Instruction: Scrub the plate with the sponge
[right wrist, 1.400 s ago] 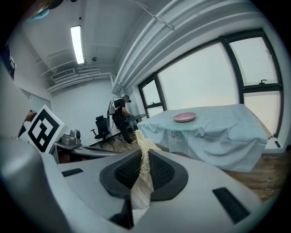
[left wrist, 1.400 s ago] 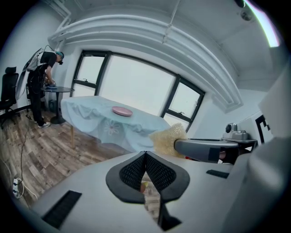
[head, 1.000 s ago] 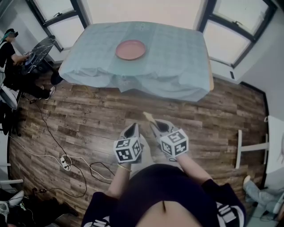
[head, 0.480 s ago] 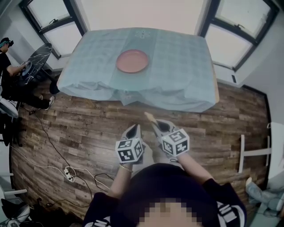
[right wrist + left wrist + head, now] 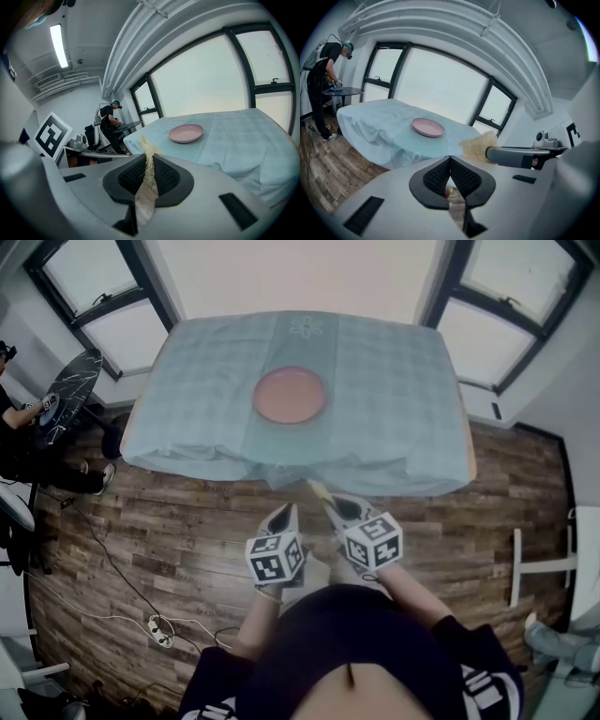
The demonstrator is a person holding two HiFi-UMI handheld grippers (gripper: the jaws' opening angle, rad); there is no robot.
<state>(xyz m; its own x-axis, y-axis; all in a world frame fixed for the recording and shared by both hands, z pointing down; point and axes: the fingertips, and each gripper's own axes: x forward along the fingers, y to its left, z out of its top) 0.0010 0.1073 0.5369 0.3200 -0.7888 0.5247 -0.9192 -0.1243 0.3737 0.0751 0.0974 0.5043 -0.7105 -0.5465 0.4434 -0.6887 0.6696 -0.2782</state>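
A pink plate (image 5: 290, 396) (image 5: 428, 127) (image 5: 186, 133) lies near the middle of a table under a pale blue cloth (image 5: 394, 381). Both grippers hang over the wood floor, short of the table's near edge. My right gripper (image 5: 330, 503) (image 5: 149, 165) is shut on a thin yellowish sponge (image 5: 317, 489) (image 5: 148, 159) that sticks up between its jaws; the sponge (image 5: 479, 146) also shows at the right of the left gripper view. My left gripper (image 5: 279, 517) (image 5: 449, 168) is shut, with nothing between its jaws.
The cloth hangs in folds over the table's near edge (image 5: 281, 468). A person (image 5: 23, 418) (image 5: 108, 123) works at a small round table (image 5: 66, 385) at the far left. Cables and a power strip (image 5: 161, 631) lie on the floor. Windows (image 5: 497, 315) ring the room.
The table and plate have come nearer and lower in the head view as I moved toward them. Both grippers keep the same pose, the right one still holding the sponge.
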